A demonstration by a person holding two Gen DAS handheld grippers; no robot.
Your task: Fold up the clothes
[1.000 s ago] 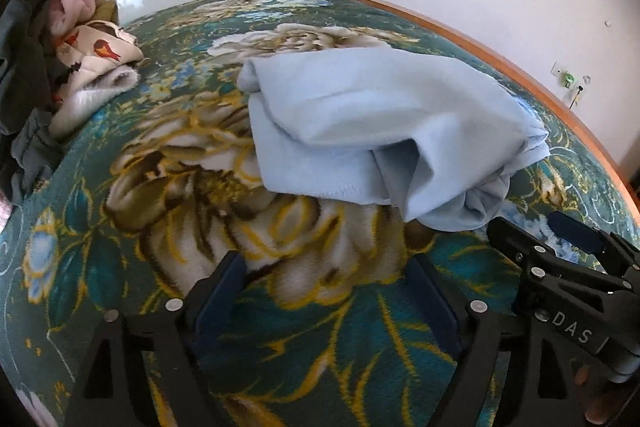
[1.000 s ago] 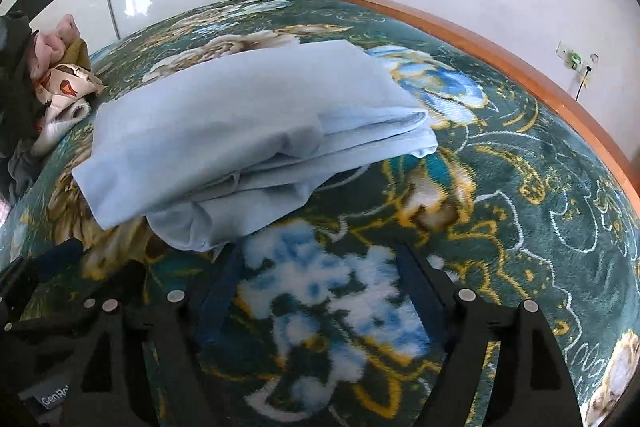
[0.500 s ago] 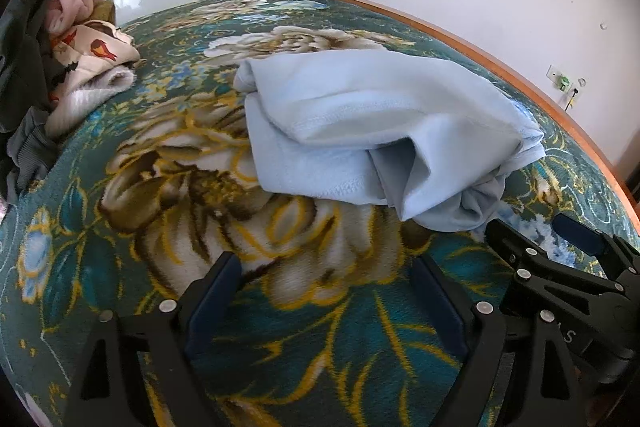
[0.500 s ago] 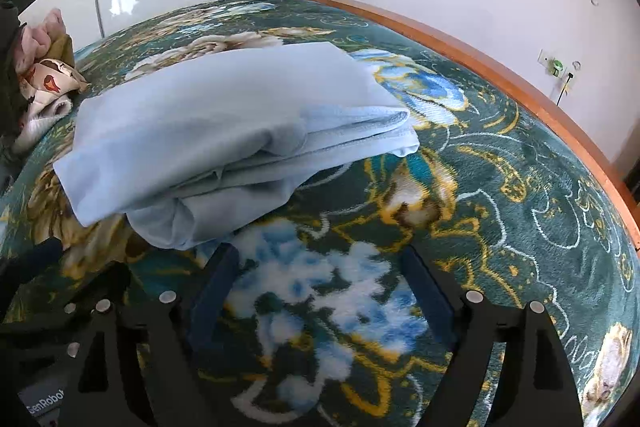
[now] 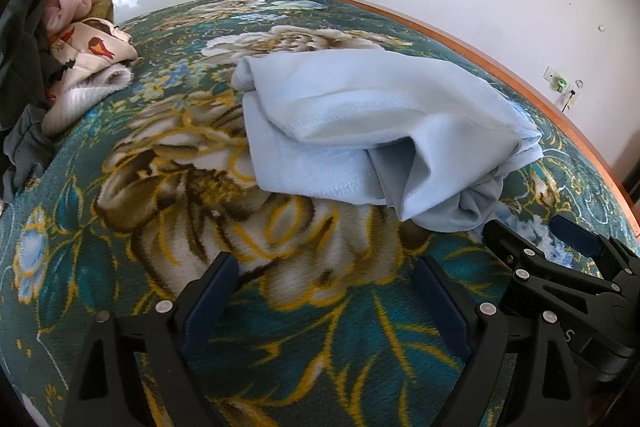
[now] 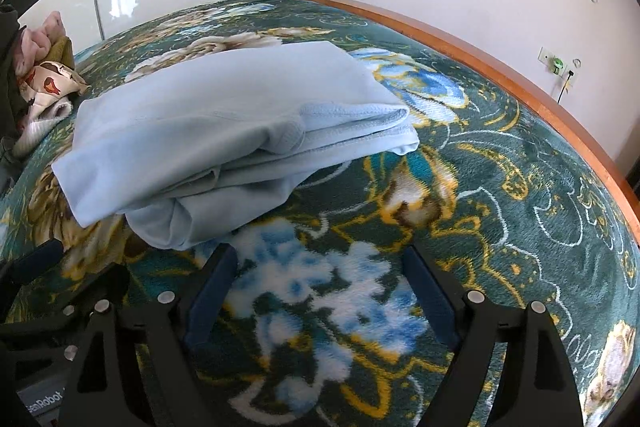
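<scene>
Both tools hang side by side, pointing down at the floral blanket (image 5: 168, 195), the left gripper (image 5: 324, 291) and right gripper (image 6: 320, 283) each with jaws spread wide and empty, the right's having just opened a little further. Straight ahead lies the light blue garment (image 6: 224, 115), roughly folded, its long axis running across both views, its bunched near corner just beyond the gap between the tools. Bare blanket surrounds it; the wooden bed edge (image 6: 500, 67) curves well to the right, and a pile of other clothes (image 5: 80, 59) sits far left.
</scene>
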